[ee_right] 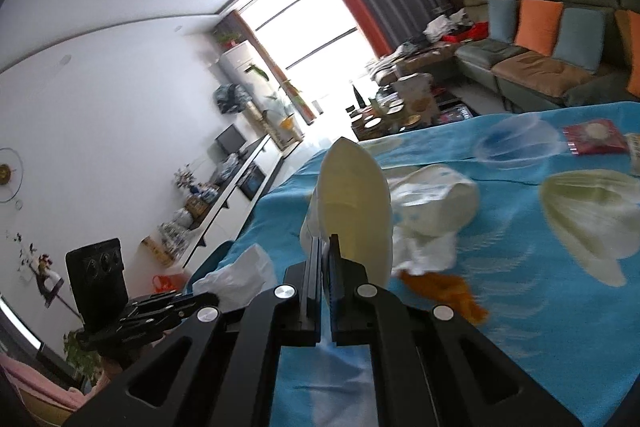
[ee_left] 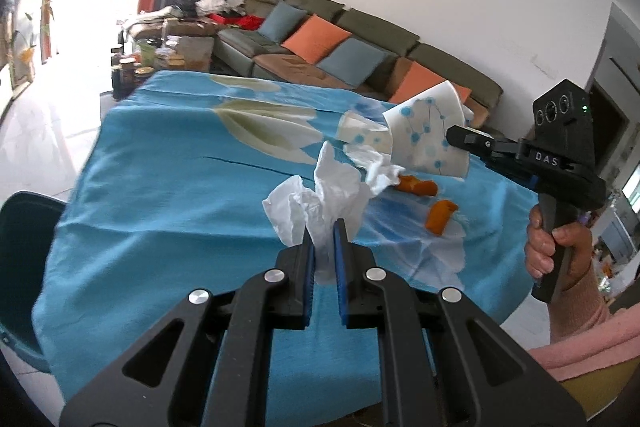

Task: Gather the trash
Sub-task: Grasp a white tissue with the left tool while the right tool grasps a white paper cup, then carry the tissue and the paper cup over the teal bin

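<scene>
My left gripper [ee_left: 324, 231] is shut on a crumpled white tissue [ee_left: 320, 199] and holds it above the blue tablecloth [ee_left: 160, 167]. My right gripper [ee_right: 326, 247] is shut on the rim of a flattened white paper cup with blue dots [ee_left: 426, 135], held in the air; the cup also shows edge-on in the right wrist view [ee_right: 352, 211]. A second paper cup [ee_left: 362, 133] lies on its side on the cloth, with another crumpled tissue [ee_left: 376, 167] beside it. Two orange peel pieces [ee_left: 416, 187] [ee_left: 438, 217] lie on the cloth to the right.
A red packet [ee_right: 594, 137] lies on the far part of the table. A dark teal chair [ee_left: 20, 267] stands at the table's left edge. A sofa with orange and blue cushions [ee_left: 320, 39] and a cluttered low table [ee_left: 160, 59] stand beyond.
</scene>
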The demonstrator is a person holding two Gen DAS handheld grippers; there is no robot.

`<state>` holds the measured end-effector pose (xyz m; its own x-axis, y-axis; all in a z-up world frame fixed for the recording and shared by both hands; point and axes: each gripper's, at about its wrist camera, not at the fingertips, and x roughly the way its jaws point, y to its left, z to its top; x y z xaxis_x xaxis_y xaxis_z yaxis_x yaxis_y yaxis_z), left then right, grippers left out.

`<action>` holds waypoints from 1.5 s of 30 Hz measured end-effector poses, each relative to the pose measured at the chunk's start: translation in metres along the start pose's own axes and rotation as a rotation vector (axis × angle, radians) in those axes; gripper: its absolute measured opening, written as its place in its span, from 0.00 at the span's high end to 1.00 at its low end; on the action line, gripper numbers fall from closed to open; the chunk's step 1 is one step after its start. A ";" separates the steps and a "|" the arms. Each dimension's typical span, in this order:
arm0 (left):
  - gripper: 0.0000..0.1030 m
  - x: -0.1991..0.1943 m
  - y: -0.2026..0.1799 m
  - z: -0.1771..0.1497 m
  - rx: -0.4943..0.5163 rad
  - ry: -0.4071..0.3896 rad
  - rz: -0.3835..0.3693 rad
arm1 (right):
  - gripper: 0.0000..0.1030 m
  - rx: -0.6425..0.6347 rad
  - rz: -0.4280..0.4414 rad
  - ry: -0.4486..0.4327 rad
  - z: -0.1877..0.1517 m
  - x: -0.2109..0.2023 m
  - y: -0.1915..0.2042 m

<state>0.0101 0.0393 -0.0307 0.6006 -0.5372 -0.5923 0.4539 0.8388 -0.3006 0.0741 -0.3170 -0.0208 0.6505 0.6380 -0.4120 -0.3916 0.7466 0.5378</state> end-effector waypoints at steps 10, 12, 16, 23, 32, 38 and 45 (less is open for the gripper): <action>0.91 -0.026 0.019 -0.007 -0.037 -0.033 0.071 | 0.98 -0.048 0.069 0.074 -0.004 0.038 0.035; 0.91 -0.030 0.023 -0.008 -0.046 -0.038 0.090 | 0.98 -0.058 0.083 0.090 -0.004 0.047 0.041; 0.91 -0.040 0.030 -0.013 -0.069 -0.048 0.110 | 0.98 -0.076 0.110 0.117 -0.005 0.059 0.052; 0.91 -0.054 0.042 -0.016 -0.100 -0.063 0.140 | 0.98 -0.104 0.152 0.151 -0.006 0.080 0.069; 0.91 -0.070 0.052 -0.020 -0.126 -0.083 0.169 | 0.98 -0.115 0.181 0.187 -0.007 0.098 0.083; 0.91 -0.075 0.055 -0.021 -0.140 -0.090 0.188 | 0.98 -0.121 0.194 0.202 -0.009 0.106 0.087; 0.91 -0.082 0.058 -0.023 -0.146 -0.097 0.207 | 0.98 -0.123 0.208 0.216 -0.011 0.113 0.094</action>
<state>-0.0277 0.1339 -0.0165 0.7344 -0.3525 -0.5800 0.2189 0.9319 -0.2891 0.1043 -0.1727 -0.0249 0.4000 0.7947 -0.4565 -0.5857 0.6048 0.5396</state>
